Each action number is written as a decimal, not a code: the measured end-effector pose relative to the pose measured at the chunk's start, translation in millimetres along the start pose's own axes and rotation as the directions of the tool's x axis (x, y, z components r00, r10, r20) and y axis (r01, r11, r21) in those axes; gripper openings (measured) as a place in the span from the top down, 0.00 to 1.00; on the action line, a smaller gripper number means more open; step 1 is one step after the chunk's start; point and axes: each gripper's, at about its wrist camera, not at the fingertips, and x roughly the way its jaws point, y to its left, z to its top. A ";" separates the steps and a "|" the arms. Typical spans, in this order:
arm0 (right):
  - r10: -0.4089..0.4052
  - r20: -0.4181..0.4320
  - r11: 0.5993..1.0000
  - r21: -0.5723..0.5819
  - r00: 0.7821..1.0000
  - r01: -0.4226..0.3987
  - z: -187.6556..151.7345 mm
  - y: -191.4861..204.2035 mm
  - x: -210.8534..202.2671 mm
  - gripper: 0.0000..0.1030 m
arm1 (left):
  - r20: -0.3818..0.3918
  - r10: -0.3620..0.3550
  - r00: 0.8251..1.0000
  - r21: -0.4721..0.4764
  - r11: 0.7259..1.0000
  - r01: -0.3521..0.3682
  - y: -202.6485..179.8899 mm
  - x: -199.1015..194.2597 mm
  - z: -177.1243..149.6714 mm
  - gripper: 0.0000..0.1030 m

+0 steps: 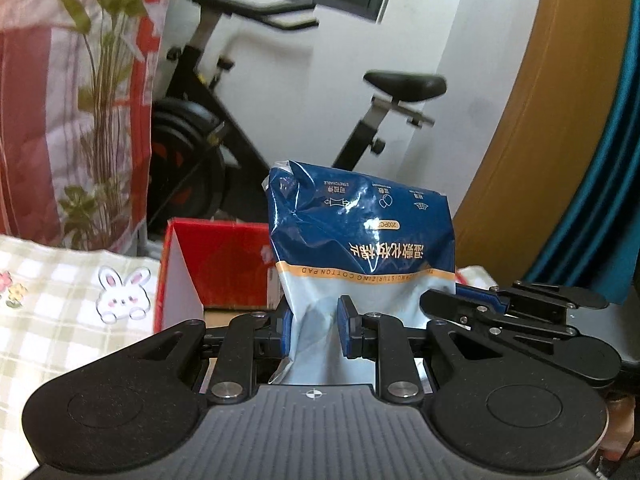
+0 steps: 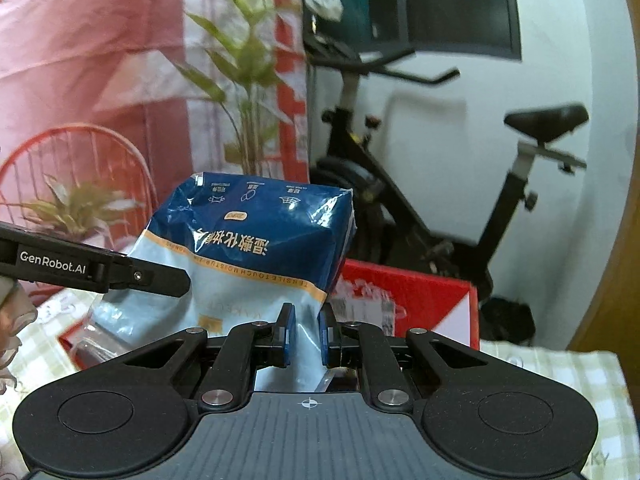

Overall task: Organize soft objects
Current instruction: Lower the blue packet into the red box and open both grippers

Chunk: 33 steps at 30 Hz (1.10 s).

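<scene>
Both grippers, left [image 1: 314,330] and right [image 2: 307,336], pinch the cotton-pad bag [image 1: 360,232] upside down above the red box [image 1: 224,264]. Lifting appears complete; placement remains.

A lived-in room of a home. A black exercise bike with a padded saddle [image 1: 406,85] stands against a white wall. A tall green leafy houseplant [image 2: 244,80] grows before a red and white patterned fabric hanging [image 1: 24,100]. A table wears a pale green checked cloth printed with a cartoon rabbit [image 1: 122,294].
</scene>
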 end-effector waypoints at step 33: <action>-0.055 -0.040 0.998 -0.011 0.998 0.054 -28.4 19.6 -36.6 0.64 | -0.027 0.060 0.998 0.087 0.995 -0.058 -9.4 -50.1 -27.6 0.30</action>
